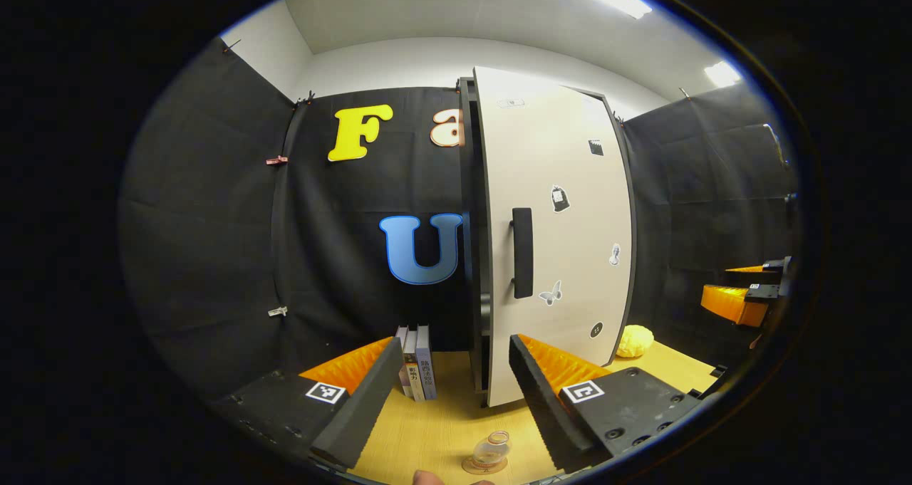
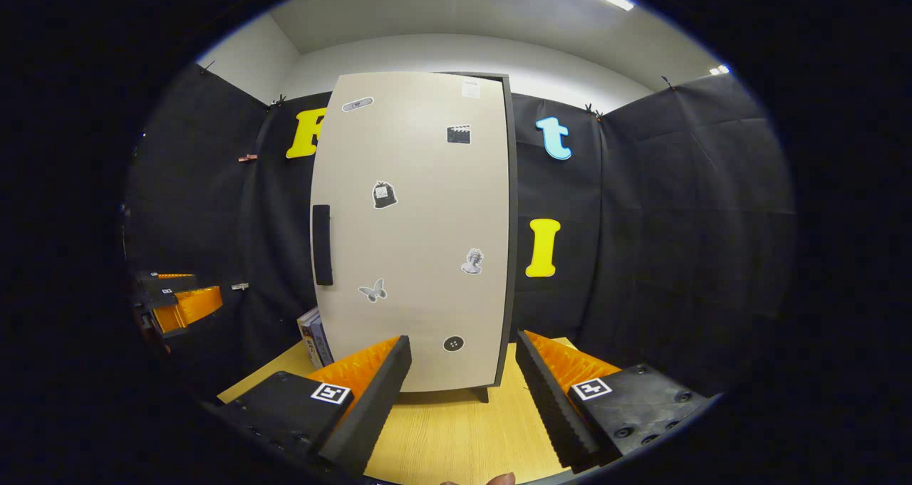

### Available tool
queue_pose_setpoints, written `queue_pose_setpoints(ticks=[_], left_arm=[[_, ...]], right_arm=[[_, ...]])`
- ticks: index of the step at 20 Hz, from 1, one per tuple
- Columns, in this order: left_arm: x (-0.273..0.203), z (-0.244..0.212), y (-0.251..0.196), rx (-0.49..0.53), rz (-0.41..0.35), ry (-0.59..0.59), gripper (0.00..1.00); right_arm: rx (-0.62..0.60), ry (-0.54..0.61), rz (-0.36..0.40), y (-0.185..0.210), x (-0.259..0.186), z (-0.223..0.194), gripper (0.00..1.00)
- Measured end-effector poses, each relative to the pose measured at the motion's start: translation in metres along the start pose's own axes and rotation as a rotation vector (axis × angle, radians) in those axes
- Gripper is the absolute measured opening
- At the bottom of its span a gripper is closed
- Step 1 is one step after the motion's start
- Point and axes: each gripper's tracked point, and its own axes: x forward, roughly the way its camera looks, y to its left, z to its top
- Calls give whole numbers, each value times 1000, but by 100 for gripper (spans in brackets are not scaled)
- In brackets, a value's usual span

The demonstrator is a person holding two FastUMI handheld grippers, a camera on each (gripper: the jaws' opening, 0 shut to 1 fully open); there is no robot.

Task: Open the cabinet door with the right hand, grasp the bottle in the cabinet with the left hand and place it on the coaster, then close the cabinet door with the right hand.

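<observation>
Bottle [image 1: 492, 449] stands already on the coaster [image 1: 484, 465], low on the wooden table [image 1: 442, 428], in front of the left gripper [image 1: 452, 392] and between its two fingers as the left gripper view shows it. The jaws of this gripper are wide and hold nothing. The right gripper [image 2: 463, 392] also has its jaws wide and empty, and it looks straight at the cabinet door [image 2: 413, 228].

I judge that the last step is in hand: to close the door. In the left gripper view the door seems a little ajar at the handle [image 2: 322, 245] side; a dark gap runs along that edge. In the right gripper view I cannot tell this gap. If it is ajar, the next move asks for a flat push on the door face, near the handle edge.

Some books [image 1: 417, 362] stand just beside the cabinet on the handle side, and a yellow soft thing [image 1: 634, 341] lies on the other side. The table in front of the door is free, so the right gripper has room to go forward.
</observation>
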Motion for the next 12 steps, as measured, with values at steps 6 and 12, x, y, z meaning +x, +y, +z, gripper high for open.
queue_pose_setpoints(ticks=[6,12], left_arm=[[0,-1,-2,4,-5,0,95],[2,0,-1,-1,-4,-2,95]], right_arm=[[1,7,-1,1,-1,-1,97],[-2,5,-2,4,2,0,96]])
